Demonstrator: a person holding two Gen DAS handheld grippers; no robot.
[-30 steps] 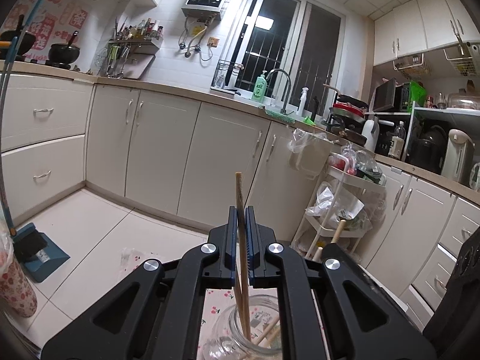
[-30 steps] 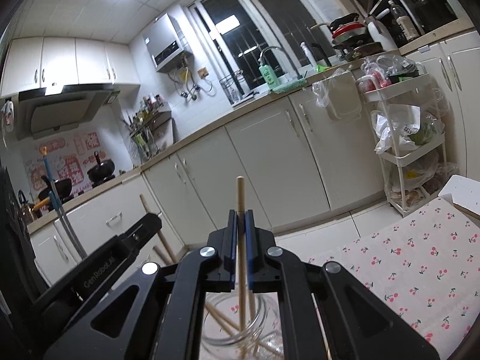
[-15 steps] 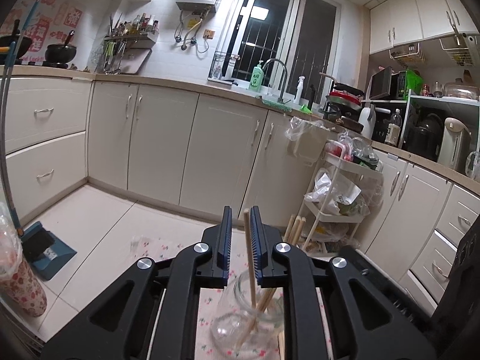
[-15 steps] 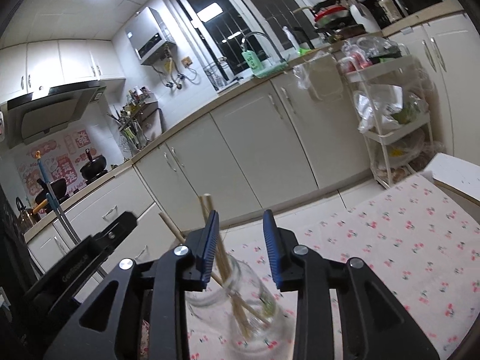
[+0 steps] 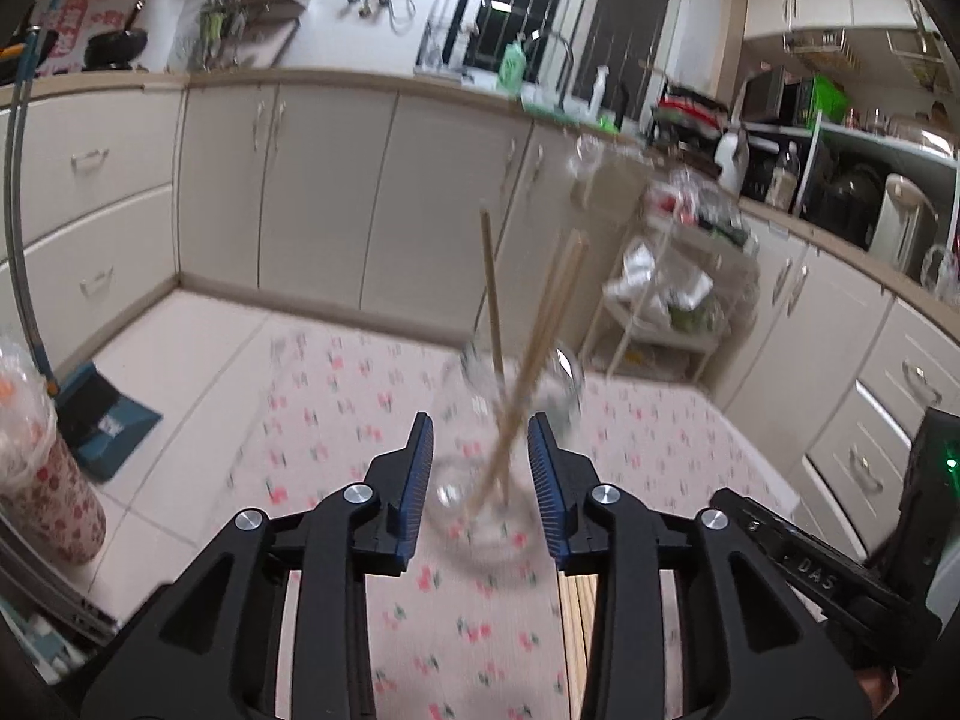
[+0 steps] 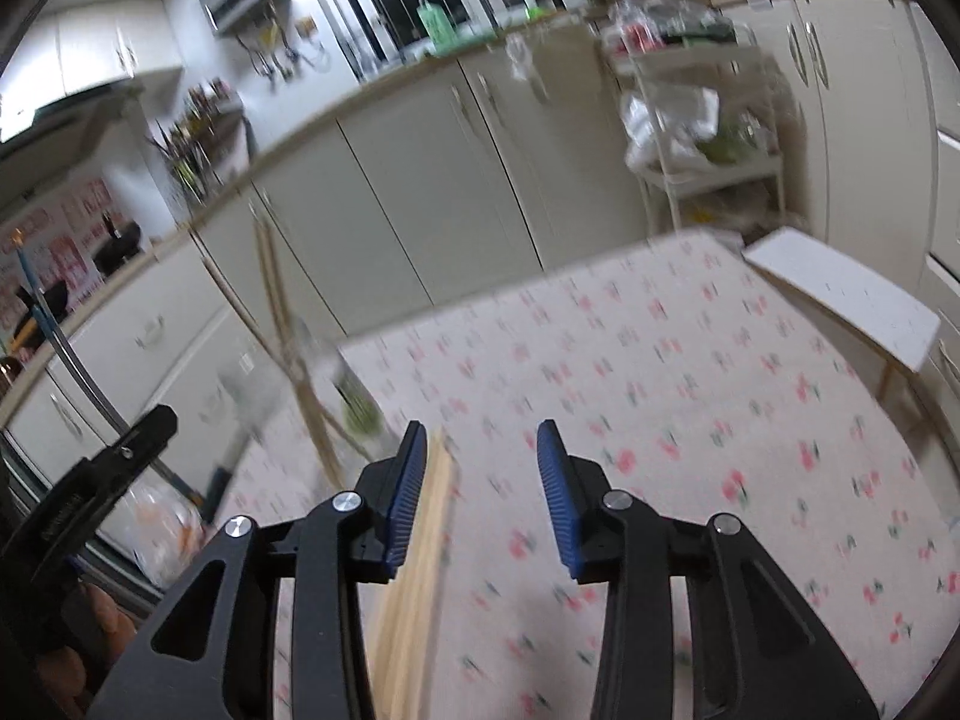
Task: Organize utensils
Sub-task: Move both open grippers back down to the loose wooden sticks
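The chopsticks [image 5: 528,360] stand bunched in a clear glass jar [image 5: 507,450] on the cherry-print cloth [image 5: 360,420] that covers the counter; one stick rises nearly upright while the others lean to the right, their tips well above the jar's rim. In the left wrist view the left gripper [image 5: 480,474] has its blue-padded fingers [image 5: 417,480] spread apart on either side of the jar, clamped on nothing. In the right wrist view the jar [image 6: 324,414] and its chopsticks [image 6: 282,330] sit blurred to the left of the right gripper [image 6: 483,480], whose fingers [image 6: 555,498] are likewise apart and empty. A bundle of pale wooden sticks [image 6: 414,570] lies on the cloth [image 6: 690,420] just beside the right gripper's left finger, partly hidden under it. A white board [image 6: 840,294] rests at the far right edge of the cloth.
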